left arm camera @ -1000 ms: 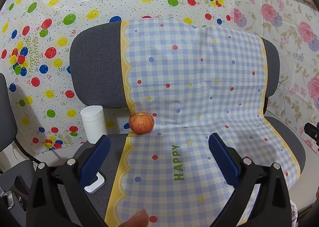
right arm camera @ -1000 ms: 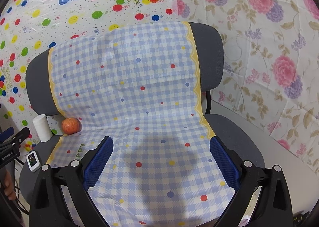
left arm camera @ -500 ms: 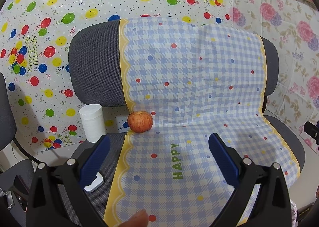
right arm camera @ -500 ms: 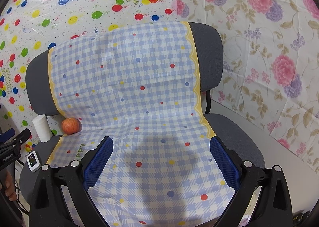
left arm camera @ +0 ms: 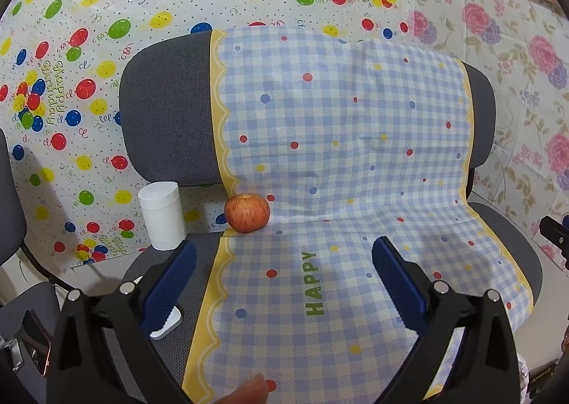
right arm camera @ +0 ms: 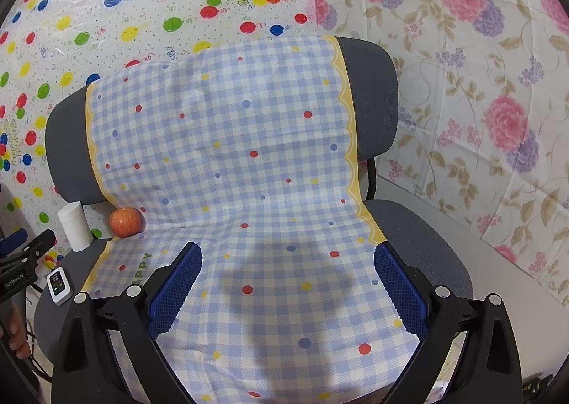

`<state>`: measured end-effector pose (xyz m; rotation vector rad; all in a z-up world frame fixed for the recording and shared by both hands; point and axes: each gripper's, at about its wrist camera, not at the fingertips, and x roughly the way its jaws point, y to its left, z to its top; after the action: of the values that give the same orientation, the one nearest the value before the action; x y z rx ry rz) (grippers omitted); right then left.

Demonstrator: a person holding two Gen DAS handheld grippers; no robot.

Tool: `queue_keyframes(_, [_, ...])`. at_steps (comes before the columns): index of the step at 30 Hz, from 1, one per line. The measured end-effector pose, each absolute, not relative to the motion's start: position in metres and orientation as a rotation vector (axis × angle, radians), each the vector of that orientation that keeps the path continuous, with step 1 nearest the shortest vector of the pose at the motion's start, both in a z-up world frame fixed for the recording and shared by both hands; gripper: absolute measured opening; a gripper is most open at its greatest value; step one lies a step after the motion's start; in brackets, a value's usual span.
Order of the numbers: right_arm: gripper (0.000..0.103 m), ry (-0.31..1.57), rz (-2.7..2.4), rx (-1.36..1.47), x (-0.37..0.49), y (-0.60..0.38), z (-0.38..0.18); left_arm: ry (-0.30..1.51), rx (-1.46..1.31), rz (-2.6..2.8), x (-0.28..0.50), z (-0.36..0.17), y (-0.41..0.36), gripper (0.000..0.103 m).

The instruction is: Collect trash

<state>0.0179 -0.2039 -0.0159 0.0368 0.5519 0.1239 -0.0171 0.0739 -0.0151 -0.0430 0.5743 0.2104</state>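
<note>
Hovering over a grey office chair draped with a blue-and-white checked cloth, yellow-scalloped at both edges and printed "HAPPY" in green. Holding the left gripper above the front of the seat with its blue-padded fingers spread wide and gripping nothing. Holding the right gripper likewise over the seat, fingers wide apart and bare.

Sitting at the back of the seat, on the cloth's left yellow edge right under the backrest: a red-orange apple, seen again in the right wrist view. Standing upright just left of the apple, near but not touching, at the chair's back left corner: a white cylindrical cup. Lying flat on the bare grey seat, forward of the cup and left of the cloth: a small white device with a lit screen, partly hidden behind the left finger in the left wrist view.

Hanging behind the chair: a balloon-printed sheet, and to the right of it a floral sheet. Showing at the lower edge of the left wrist view, over the cloth: a fingertip.
</note>
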Motion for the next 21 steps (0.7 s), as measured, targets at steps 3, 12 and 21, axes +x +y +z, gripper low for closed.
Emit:
queue_keyframes(3, [0.096,0.553,0.124,0.035,0.0182,-0.2037,-0.0155,0.575,-0.044,0.214,-0.0183,-0.0156,0.0744,0.096])
queue_keyframes(12, [0.096,0.551,0.122,0.034,0.0159,-0.2022,-0.0175,0.577,-0.05,0.215,-0.0176,-0.0144,0.078,0.096])
queue_keyframes(21, [0.096,0.553,0.122,0.035,0.0153,-0.2014,-0.0171,0.575,-0.025,0.197,-0.0142,-0.0131,0.074,0.096])
